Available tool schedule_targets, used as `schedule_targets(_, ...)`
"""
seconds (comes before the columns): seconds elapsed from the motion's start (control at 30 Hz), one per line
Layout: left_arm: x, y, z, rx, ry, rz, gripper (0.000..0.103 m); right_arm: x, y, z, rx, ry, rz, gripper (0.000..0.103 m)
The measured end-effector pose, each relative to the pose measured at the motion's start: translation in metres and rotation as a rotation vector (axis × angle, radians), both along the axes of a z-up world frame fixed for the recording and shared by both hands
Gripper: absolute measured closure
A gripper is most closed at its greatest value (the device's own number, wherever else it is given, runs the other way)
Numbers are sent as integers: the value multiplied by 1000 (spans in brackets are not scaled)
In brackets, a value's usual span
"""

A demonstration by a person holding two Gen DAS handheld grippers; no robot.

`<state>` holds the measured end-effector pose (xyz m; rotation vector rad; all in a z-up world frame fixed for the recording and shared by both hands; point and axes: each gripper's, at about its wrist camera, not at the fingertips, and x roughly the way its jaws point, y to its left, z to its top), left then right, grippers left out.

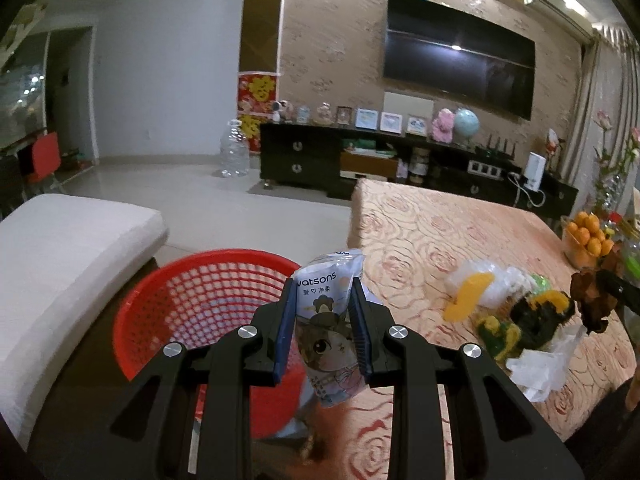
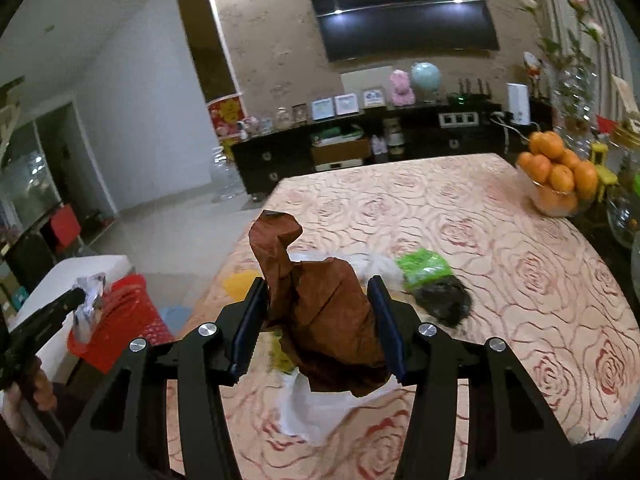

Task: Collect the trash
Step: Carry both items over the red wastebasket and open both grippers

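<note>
Red mesh basket (image 1: 192,300) beneath tissue pack (image 1: 328,320)

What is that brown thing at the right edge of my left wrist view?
Observer: Crumpled brown paper, pinched between the right gripper's fingers, above a white plastic bag.
Visitor: Is my packet over the basket?
Observer: In the right wrist view, the tissue packet in the left gripper hangs right by the red basket's rim. I cannot tell whether it is over the opening.

Basket (image 1: 192,304) left of table (image 1: 420,232), beside sofa (image 1: 60,248)
</note>
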<state>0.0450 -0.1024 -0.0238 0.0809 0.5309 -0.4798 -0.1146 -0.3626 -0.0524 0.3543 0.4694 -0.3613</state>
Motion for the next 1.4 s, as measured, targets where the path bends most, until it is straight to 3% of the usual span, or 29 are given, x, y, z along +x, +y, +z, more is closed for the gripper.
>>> schedule_targets(0.43, 47, 54, 11, 0, -5, 133, 78, 74, 54, 26, 5, -12, 195, 53)
schedule_targets(0.77, 75, 80, -10, -3, 64, 191, 78, 147, 118, 19, 45, 37, 363, 53)
schedule_targets(0.93, 85, 81, -22, 35, 98, 194, 78, 178, 156, 10, 69, 77, 455, 53)
schedule_targets(1.2, 92, 91, -28, 23, 142, 222, 78, 213, 189, -1, 100, 137, 524, 52)
schedule_targets(1.4, 95, 89, -32, 23, 165, 220, 73, 225, 198, -5, 122, 150, 535, 38)
